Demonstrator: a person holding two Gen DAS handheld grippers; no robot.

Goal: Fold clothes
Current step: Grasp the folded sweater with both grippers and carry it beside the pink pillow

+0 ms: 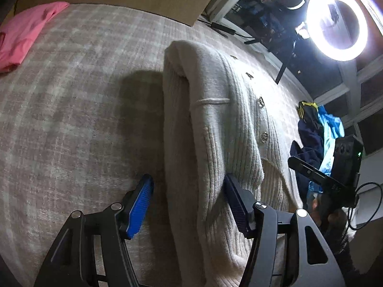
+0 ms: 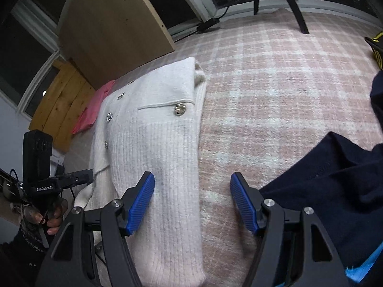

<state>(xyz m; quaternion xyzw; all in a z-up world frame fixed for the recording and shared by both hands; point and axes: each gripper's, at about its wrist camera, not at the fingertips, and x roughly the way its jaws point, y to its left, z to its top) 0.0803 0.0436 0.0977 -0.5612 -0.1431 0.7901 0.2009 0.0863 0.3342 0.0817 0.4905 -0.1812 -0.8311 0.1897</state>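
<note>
A cream ribbed cardigan (image 1: 215, 124) with metal buttons lies folded lengthwise on the checked rug; it also shows in the right wrist view (image 2: 155, 148). My left gripper (image 1: 189, 205) is open, its jaws straddling the cardigan's folded left edge near the hem. My right gripper (image 2: 192, 203) is open over the cardigan's right edge, one blue pad (image 2: 141, 203) above the knit, the other over the rug. The right gripper's body shows in the left wrist view (image 1: 335, 167), the left gripper's in the right wrist view (image 2: 40, 167).
A folded pink garment (image 1: 24, 33) lies far left on the rug (image 1: 71, 119). A navy and light blue heap (image 2: 335, 191) lies to the right. A ring light (image 1: 337, 21) on a tripod and a wooden board (image 2: 112, 24) stand at the rug's far edge.
</note>
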